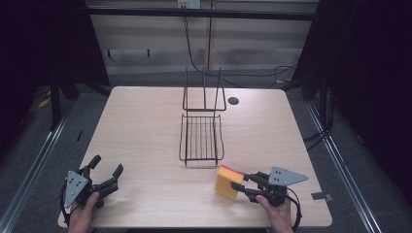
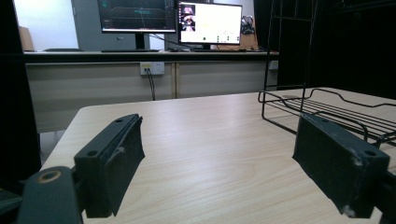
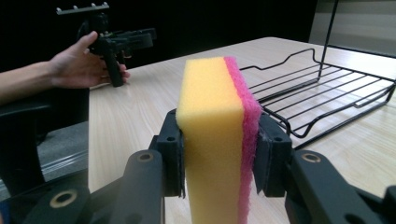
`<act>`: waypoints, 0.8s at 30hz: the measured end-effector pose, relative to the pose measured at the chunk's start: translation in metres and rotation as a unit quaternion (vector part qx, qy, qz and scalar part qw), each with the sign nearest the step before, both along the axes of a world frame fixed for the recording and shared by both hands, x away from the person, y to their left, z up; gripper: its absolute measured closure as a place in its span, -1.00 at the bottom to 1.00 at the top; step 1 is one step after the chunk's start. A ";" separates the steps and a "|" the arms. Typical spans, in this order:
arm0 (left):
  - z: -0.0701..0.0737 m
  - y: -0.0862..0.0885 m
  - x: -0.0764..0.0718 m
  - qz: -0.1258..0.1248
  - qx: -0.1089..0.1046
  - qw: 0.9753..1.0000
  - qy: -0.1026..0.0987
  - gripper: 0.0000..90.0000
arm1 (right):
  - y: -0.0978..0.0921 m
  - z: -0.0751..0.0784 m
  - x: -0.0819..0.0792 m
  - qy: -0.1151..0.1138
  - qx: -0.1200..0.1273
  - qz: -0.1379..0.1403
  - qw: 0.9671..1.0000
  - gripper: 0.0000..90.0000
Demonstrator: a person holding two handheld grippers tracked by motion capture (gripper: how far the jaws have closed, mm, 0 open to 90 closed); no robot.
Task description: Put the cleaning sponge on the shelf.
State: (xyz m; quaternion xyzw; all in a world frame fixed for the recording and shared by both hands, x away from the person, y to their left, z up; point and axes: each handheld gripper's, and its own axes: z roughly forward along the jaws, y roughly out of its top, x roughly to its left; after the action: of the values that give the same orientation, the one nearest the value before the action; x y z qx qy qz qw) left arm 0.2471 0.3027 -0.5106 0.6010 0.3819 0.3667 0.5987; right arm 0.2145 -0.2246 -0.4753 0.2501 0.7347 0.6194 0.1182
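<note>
Sponge (image 1: 228, 182) first: from the high view it is yellow with a pink side, near the front edge of the desk (image 1: 145, 121), a little right of the middle. The right gripper (image 1: 239, 187) squeezes it from both sides and holds it standing up tall. The wire rack (image 1: 201, 138) sits in the middle of the desk, just behind the sponge. The left gripper (image 1: 104, 172) waits by the front left corner, wide open and holding nothing.

In the left gripper view, its two black jaws stand far apart over bare wood, and the rack (image 2: 327, 109) is off to the right.

In the right gripper view, the sponge (image 3: 217, 135) is pinched tight between the jaws. The rack (image 3: 327, 88) lies just ahead and to the right. So the right hand is much nearer to it.
</note>
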 end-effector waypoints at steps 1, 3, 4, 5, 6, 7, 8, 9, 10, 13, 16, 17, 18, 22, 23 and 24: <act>0.000 0.000 0.000 0.000 0.001 1.000 0.000 -0.65 | -0.001 0.001 0.001 -0.003 0.006 0.000 1.000 0.35; 0.000 0.000 0.000 0.000 0.001 1.000 0.000 -0.65 | -0.002 0.003 0.002 -0.004 0.009 0.000 1.000 0.35; 0.000 0.000 0.000 0.000 0.001 1.000 0.000 -0.65 | -0.002 0.003 0.002 -0.004 0.009 0.000 1.000 0.35; 0.000 0.000 0.000 0.000 0.001 1.000 0.000 -0.65 | -0.002 0.005 0.003 -0.005 0.006 0.000 1.000 0.35; 0.000 0.000 0.000 0.000 0.001 1.000 0.000 -0.65 | -0.002 0.005 0.003 -0.005 0.006 0.000 1.000 0.35; 0.000 0.000 0.000 0.000 0.000 1.000 0.000 -0.65 | -0.002 0.006 0.004 -0.005 0.008 0.000 1.000 0.35; 0.000 0.000 0.000 0.000 0.001 1.000 0.000 -0.65 | -0.002 0.007 0.005 -0.006 0.008 -0.001 1.000 0.35; 0.000 0.000 0.000 0.000 0.001 1.000 0.000 -0.65 | -0.002 0.007 0.005 -0.008 0.006 -0.001 1.000 0.35; 0.000 0.000 0.000 0.000 0.001 1.000 0.000 -0.65 | -0.001 0.008 0.006 -0.005 0.005 0.001 1.000 0.35; 0.000 0.000 0.000 0.000 0.001 1.000 0.000 -0.65 | 0.000 0.009 0.010 -0.004 0.005 0.001 1.000 0.35; 0.000 0.000 0.000 0.000 0.001 1.000 0.000 -0.65 | 0.002 0.010 0.014 0.002 0.000 0.013 1.000 0.35; 0.000 0.000 0.000 0.000 0.001 1.000 0.000 -0.65 | 0.003 0.011 0.016 0.003 -0.003 0.017 1.000 0.35; 0.000 0.000 0.000 0.000 0.001 1.000 0.000 -0.65 | 0.003 0.011 0.016 0.003 -0.003 0.017 1.000 0.35; 0.000 0.000 0.000 0.000 0.001 1.000 0.000 -0.65 | 0.003 0.014 0.021 0.003 -0.002 0.020 1.000 0.35; 0.000 0.000 0.000 0.000 0.001 1.000 0.000 -0.65 | 0.003 0.016 0.022 0.004 -0.002 0.018 1.000 0.35; 0.000 0.000 0.000 0.000 0.001 1.000 0.000 -0.65 | 0.003 0.017 0.023 0.002 -0.001 0.019 1.000 0.35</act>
State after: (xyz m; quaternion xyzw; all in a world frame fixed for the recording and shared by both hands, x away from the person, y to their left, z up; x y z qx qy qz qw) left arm 0.2471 0.3029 -0.5106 0.6016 0.3818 0.3673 0.5978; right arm 0.2375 -0.2217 -0.4585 0.2375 0.7400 0.6205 0.1047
